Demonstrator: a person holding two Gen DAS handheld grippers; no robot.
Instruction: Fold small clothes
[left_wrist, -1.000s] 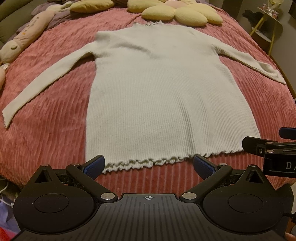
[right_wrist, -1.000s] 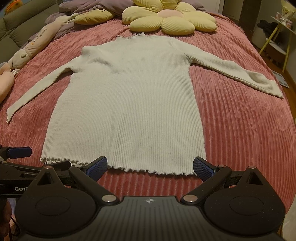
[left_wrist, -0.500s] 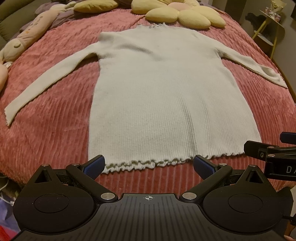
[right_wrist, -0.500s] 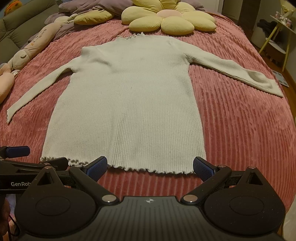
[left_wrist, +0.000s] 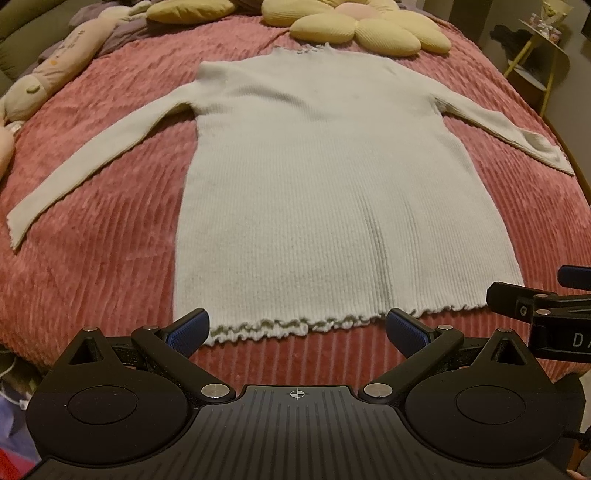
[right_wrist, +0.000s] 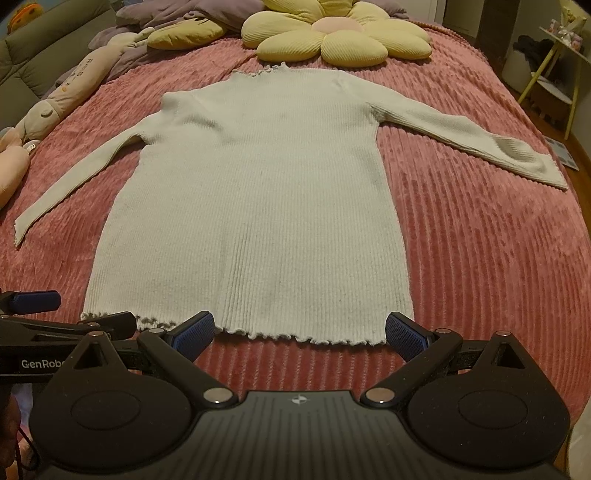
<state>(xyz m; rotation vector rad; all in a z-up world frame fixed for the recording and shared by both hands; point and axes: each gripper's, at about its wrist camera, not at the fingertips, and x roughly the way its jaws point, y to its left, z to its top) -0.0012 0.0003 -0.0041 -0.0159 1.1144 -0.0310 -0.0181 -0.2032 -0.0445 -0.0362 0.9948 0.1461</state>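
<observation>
A: Where is the sweater (left_wrist: 332, 192)?

B: Flat on the bed (left_wrist: 96, 236), sleeves out, hem just ahead of both sets of fingers. Left gripper (left_wrist: 295, 328) and right gripper (right_wrist: 299, 328) both stand wide, holding nothing.

A: Risks?

B: I'd judge the fingers could pinch only the top layer of the frilled hem, or snag the bedspread's ribs, so the fold drags crooked.

A: Count?

B: One sweater, two sleeves, two grippers, one flower cushion (right_wrist: 332, 33).
</observation>
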